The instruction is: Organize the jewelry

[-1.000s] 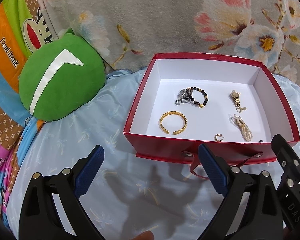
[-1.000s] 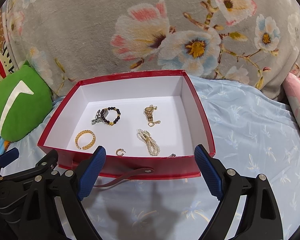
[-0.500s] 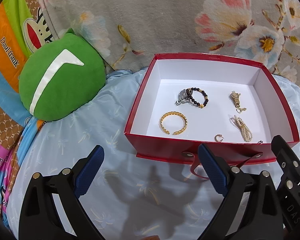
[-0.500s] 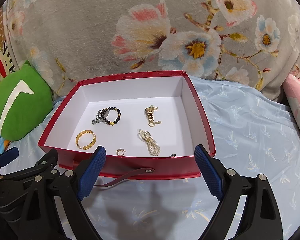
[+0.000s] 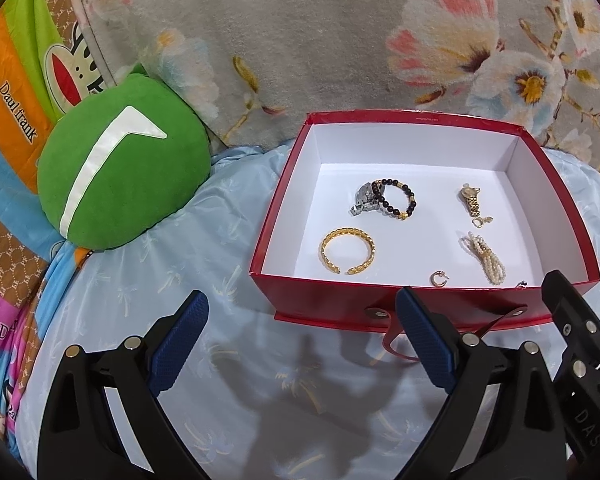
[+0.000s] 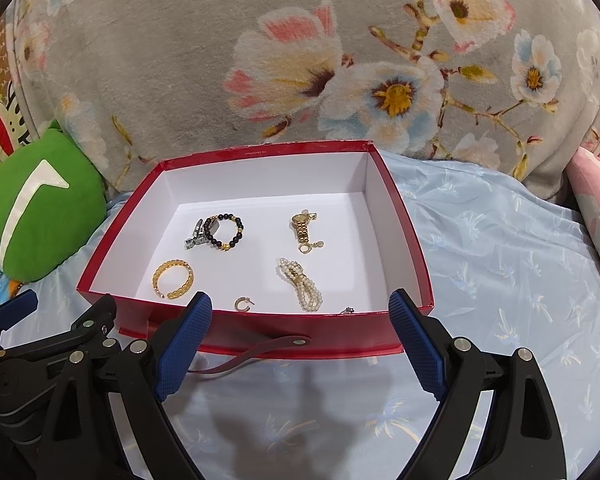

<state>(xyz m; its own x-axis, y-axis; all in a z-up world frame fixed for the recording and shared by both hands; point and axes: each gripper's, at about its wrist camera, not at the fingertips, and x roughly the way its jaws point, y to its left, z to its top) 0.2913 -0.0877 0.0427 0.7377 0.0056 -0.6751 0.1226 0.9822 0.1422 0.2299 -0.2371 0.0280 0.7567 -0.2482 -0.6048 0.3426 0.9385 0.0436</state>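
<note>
Grippers, left and right, gape before box

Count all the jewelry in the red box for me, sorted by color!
Gold: 3, the gold cuff bracelet, gold watch and small gold hoop earring
Black beads: 1, black bead bracelet
Silver: 2, silver clip, tiny silver piece
White: 1, pearl strand
Total: 7

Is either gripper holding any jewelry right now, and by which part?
Nothing is held. The left gripper and right gripper are both open and empty, short of the red box.
</note>
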